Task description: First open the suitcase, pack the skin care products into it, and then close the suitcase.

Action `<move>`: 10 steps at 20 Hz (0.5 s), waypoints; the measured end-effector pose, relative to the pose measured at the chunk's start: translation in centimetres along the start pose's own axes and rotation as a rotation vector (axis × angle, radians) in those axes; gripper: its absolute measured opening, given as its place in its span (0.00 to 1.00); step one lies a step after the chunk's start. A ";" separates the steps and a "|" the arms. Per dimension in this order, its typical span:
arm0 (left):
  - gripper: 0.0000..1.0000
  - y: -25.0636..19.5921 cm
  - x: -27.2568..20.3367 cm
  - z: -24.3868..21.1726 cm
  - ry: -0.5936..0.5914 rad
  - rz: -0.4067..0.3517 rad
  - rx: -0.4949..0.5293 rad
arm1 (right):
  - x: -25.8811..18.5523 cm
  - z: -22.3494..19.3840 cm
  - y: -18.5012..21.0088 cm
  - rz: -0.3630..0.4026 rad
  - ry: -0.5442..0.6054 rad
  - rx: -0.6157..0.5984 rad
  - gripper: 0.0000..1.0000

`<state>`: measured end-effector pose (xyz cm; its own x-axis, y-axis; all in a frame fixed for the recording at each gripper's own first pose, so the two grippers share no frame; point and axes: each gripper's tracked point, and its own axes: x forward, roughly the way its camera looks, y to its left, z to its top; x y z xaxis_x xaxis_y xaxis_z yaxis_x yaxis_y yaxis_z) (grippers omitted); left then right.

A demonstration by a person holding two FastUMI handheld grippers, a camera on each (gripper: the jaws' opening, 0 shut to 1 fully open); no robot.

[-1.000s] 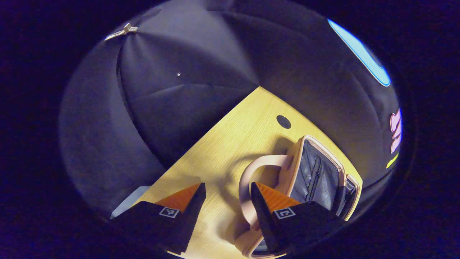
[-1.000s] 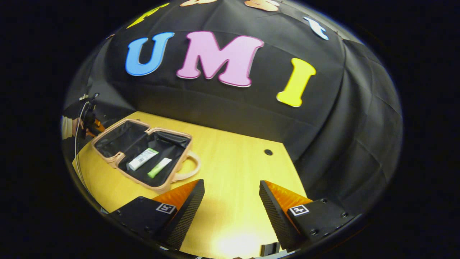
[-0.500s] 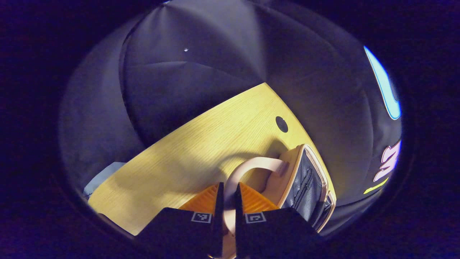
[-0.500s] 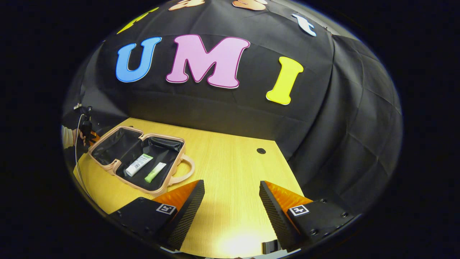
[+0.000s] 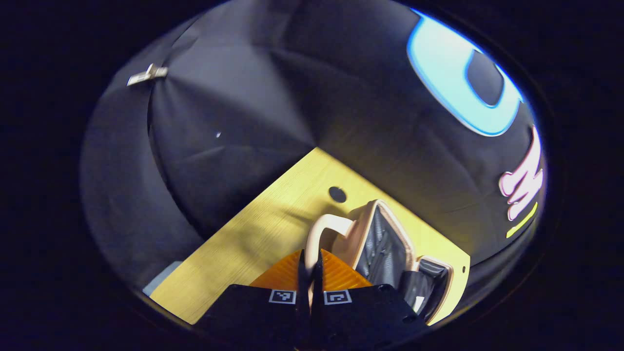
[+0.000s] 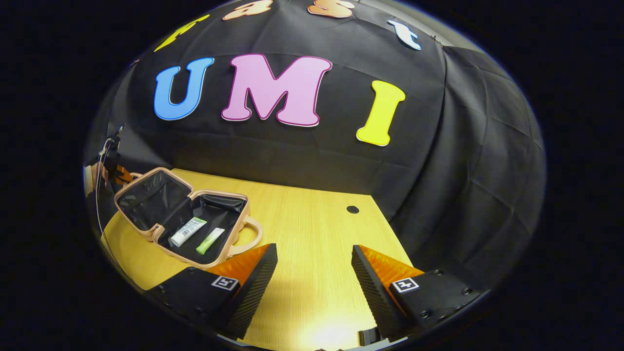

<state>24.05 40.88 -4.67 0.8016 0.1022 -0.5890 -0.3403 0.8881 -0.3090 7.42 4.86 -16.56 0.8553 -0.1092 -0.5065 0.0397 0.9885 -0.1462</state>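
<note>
The pink suitcase lies open at the table's left, its lid tilted up off the tabletop. Inside its black-lined base lie a white tube and a green tube. My left gripper is shut on the lid's pink handle, with the lid's black lining just to the right of it. In the right gripper view, that left gripper and the hand holding it sit behind the lid. My right gripper hovers open over bare table, to the right of the suitcase.
The yellow wooden table has a round black hole near its far right corner and another hole near the lid's handle. Black cloth walls stand close behind and beside the table.
My left gripper went from open around the lid's handle to shut on it, and the lid has risen from flat to tilted. The right gripper has hardly moved.
</note>
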 end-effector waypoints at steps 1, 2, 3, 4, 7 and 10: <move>0.06 -1.7 -1.6 1.0 -0.025 -0.016 0.036 | -0.2 -0.1 -0.3 0.001 0.003 0.011 0.97; 0.06 -3.7 -2.9 1.7 -0.049 -0.039 0.072 | -0.3 0.2 -0.5 0.002 -0.016 0.031 0.98; 0.06 -5.7 -4.3 2.0 -0.069 -0.059 0.113 | -0.3 0.5 -0.7 0.003 -0.035 0.047 0.98; 0.10 -7.9 -5.6 2.2 -0.089 -0.081 0.154 | -0.4 0.6 -1.2 0.007 -0.043 0.051 0.98; 0.06 -15.7 -9.4 1.9 -0.140 -0.185 0.233 | -0.7 0.3 -2.5 0.016 -0.046 0.054 0.97; 0.06 -23.4 -12.7 -0.6 -0.153 -0.298 0.256 | -1.1 1.0 -4.0 0.017 -0.084 0.095 0.98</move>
<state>21.52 18.53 9.62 0.9169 -0.1276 -0.3782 0.0351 0.9696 -0.2420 6.82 1.12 -14.52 0.8962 -0.0874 -0.4350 0.0706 0.9960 -0.0547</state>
